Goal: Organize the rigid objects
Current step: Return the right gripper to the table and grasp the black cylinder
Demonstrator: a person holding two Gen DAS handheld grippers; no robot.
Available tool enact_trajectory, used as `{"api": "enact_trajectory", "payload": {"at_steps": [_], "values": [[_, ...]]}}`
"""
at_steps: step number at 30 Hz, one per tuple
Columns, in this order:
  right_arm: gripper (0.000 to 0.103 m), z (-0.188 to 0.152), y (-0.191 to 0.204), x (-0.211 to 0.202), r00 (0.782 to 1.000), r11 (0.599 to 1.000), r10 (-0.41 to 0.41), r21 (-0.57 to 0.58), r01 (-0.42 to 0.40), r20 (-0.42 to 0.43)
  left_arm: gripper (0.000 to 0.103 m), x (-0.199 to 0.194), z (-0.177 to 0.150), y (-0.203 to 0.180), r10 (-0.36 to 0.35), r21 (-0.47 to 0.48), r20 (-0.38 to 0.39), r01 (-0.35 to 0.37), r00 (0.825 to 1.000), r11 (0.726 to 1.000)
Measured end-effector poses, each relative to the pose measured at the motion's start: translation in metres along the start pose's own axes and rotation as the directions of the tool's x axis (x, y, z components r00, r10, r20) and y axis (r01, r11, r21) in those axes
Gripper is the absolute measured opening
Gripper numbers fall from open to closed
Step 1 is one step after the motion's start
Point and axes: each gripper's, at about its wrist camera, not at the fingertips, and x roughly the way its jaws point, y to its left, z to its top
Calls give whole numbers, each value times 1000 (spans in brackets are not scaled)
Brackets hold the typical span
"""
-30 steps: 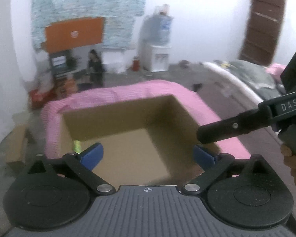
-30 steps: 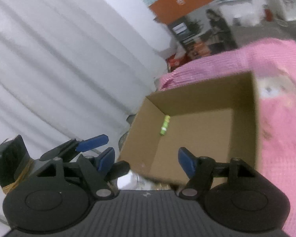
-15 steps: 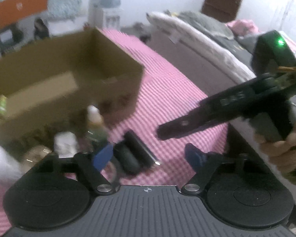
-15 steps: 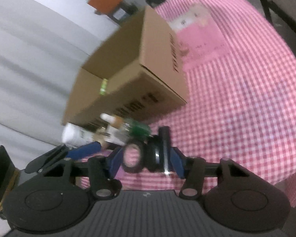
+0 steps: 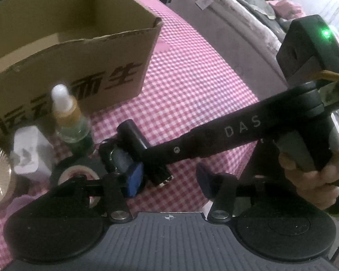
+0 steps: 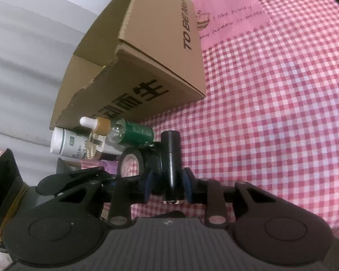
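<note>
Cardboard box (image 5: 74, 52) was set open-topped on the pink-checked counter (image 6: 271, 113); its contents could not be told. Just in front of it a green dropper bottle (image 6: 131, 133), a white bottle (image 6: 67, 145) and a tape roll (image 6: 130, 162) were grouped. A black cylinder (image 6: 173, 164) was clamped between the fingers of the right hand-held gripper (image 6: 167, 187). The left hand-held gripper (image 5: 169, 180) was held apart, nothing between its fingers

Left wrist view: low and close over the checked cloth (image 5: 192, 85), facing the box (image 5: 74, 52) front. Right wrist view: close, rolled sideways, facing the box (image 6: 147, 52) corner. Shared: box, dropper bottle (image 5: 67, 117) (image 6: 122, 133), black cylinder (image 5: 133, 135) (image 6: 172, 164).
</note>
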Motion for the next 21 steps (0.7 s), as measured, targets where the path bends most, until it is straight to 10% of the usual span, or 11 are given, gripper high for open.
{"api": "enact_trajectory", "payload": {"at_steps": [21], "values": [[25,-1,-8,-12,998,1000,-19,-5,20,54,36,17,17,-11,73,55,2,-73,997,996]]}}
